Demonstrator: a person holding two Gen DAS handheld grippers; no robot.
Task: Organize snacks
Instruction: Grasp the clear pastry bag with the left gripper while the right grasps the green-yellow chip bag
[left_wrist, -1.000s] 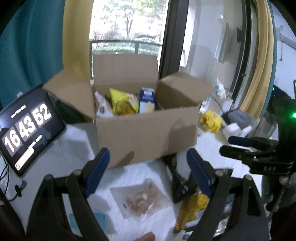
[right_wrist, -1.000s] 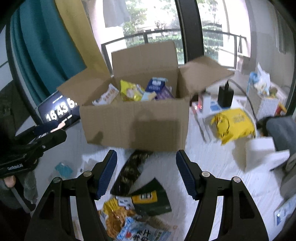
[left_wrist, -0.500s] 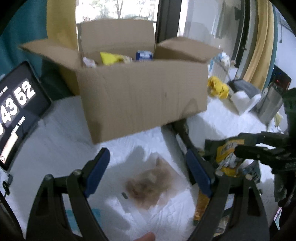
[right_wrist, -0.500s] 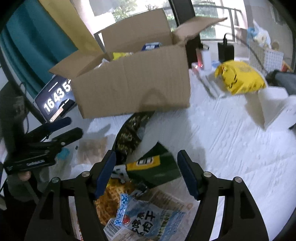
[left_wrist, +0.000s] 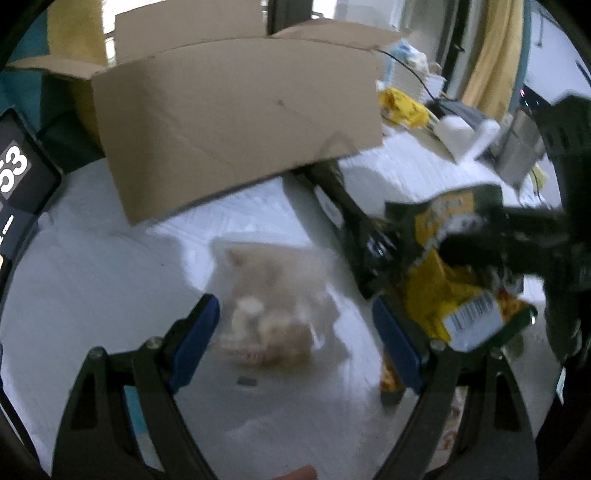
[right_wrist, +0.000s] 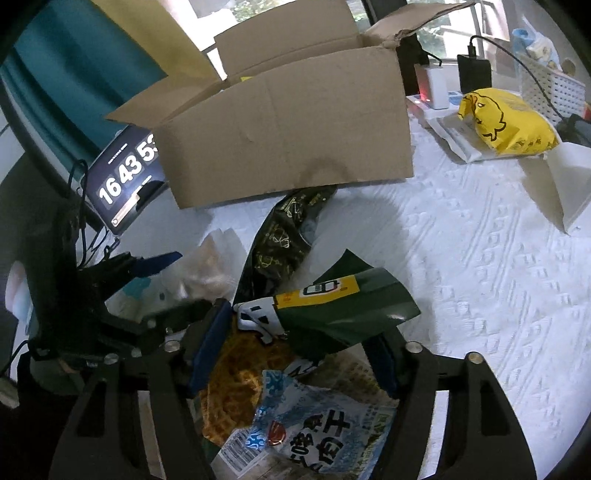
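Observation:
An open cardboard box (left_wrist: 236, 122) stands at the back of a white cloth, with snacks inside hidden from here. My left gripper (left_wrist: 293, 323) is open low over a clear bag of beige snacks (left_wrist: 273, 317), which lies between its blue pads without touching them. My right gripper (right_wrist: 295, 347) straddles a dark green and yellow snack bag (right_wrist: 332, 310). Its jaws are closing, and the pads sit at the bag's edges. In the left wrist view that bag (left_wrist: 454, 221) looks crumpled around the right gripper (left_wrist: 472, 230). The left gripper (right_wrist: 184, 282) shows at the left of the right wrist view.
A dark patterned bag (right_wrist: 284, 240) lies in front of the box, with a waffle snack bag (right_wrist: 232, 376) and a blue-white packet (right_wrist: 314, 424) under my right gripper. A tablet clock (right_wrist: 125, 177) leans at the left. A yellow bag (right_wrist: 506, 122), a white box (right_wrist: 565, 177) and chargers are at the right.
Both grippers have sunk toward the cloth and tilted down, so the box's inside is out of sight. The right jaws have narrowed around the green and yellow bag.

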